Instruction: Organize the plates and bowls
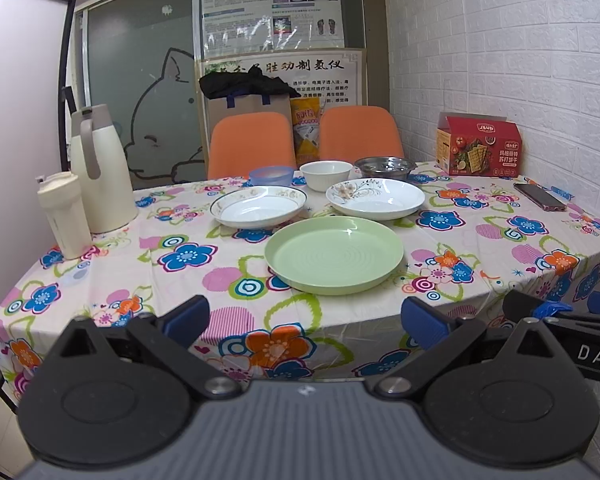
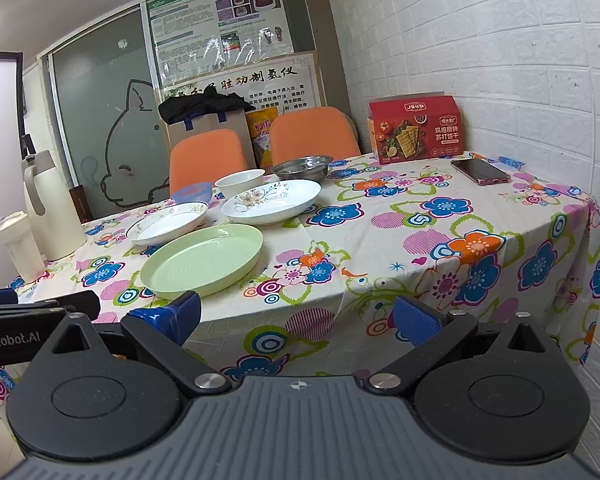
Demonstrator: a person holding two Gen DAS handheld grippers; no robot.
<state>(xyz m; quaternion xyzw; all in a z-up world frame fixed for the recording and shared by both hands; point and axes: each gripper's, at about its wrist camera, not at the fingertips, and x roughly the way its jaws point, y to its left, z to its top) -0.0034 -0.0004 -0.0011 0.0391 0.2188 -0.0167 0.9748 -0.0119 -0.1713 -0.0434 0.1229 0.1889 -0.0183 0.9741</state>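
Both my tools hang short of the tabletop's near edge (image 1: pixel 300 320), side by side: my left tool (image 1: pixel 304 314) has its jaws spread wide with nothing between them, and my right tool (image 2: pixel 296 314) is just as wide and just as empty. Nearest me on the flowered cloth lies the green plate (image 1: pixel 334 254). Just behind it sit two white floral plates, the gold-rimmed plate (image 1: pixel 258 206) on the left and the vine-patterned plate (image 1: pixel 375 198) on the right. Beyond those stands a row of bowls: the blue bowl (image 1: pixel 271 176), the white bowl (image 1: pixel 326 175) and the steel bowl (image 1: pixel 385 167). I judge nothing is stacked yet, so I am at the very start. My next move likely calls for reaching forward and pinching one white plate's rim to set it on the green one.
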